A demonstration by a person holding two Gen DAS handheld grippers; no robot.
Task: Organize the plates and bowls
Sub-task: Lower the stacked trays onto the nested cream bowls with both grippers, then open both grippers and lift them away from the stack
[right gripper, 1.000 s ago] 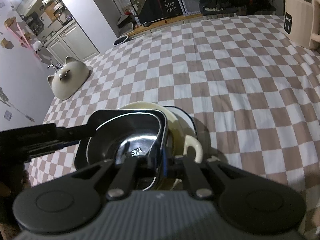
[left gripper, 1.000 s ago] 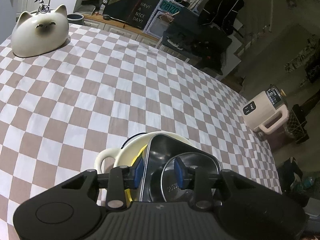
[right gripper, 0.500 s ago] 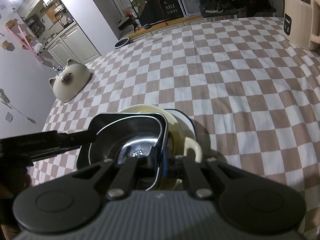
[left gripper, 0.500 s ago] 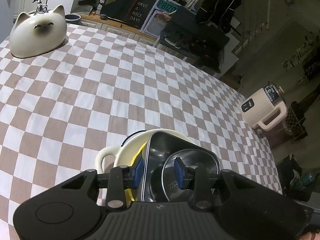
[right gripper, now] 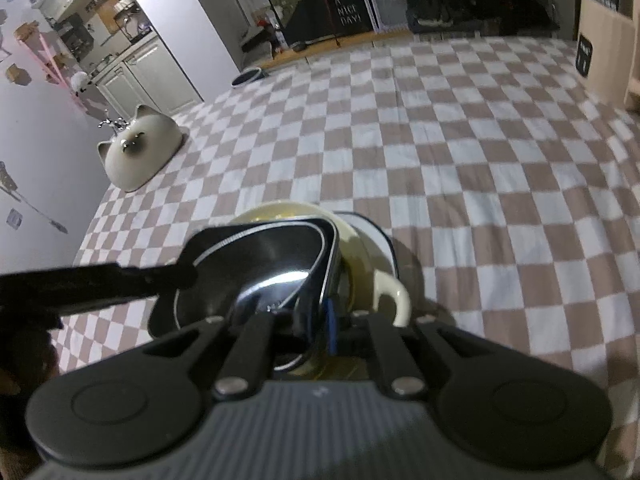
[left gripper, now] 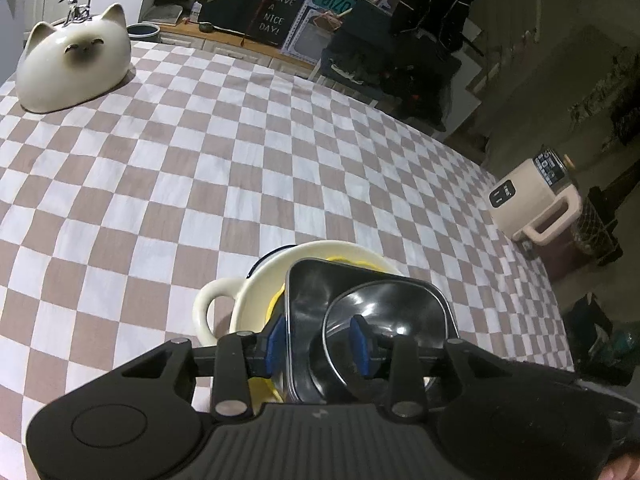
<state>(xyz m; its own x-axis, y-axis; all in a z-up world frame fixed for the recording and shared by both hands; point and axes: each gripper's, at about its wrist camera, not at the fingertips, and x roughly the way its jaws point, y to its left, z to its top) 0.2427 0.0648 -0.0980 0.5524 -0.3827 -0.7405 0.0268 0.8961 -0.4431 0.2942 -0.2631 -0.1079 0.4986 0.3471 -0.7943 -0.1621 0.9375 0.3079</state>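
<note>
A square steel dish (left gripper: 372, 292) sits tilted inside a cream handled bowl (left gripper: 224, 304), which rests on a dark-rimmed plate (left gripper: 276, 252) over the checked tablecloth. Something yellow (left gripper: 276, 304) lines the bowl under the dish. My left gripper (left gripper: 318, 340) has its blue pads astride the dish's near wall, and its jaws are opening slightly with the wall still between them. My right gripper (right gripper: 316, 320) is shut on the opposite wall of the steel dish (right gripper: 256, 264). The left gripper's finger shows as a dark bar at the dish's left corner in the right wrist view.
An upturned cat-shaped ceramic bowl (left gripper: 76, 72) stands at the table's far left corner. A cream appliance with a handle (left gripper: 528, 208) sits at the right edge. The checked cloth (left gripper: 200, 160) stretches between them; cluttered furniture lies beyond the far edge.
The steel dish has tipped a little more, its right wall standing higher in the right wrist view. Both hands have stayed where they were.
</note>
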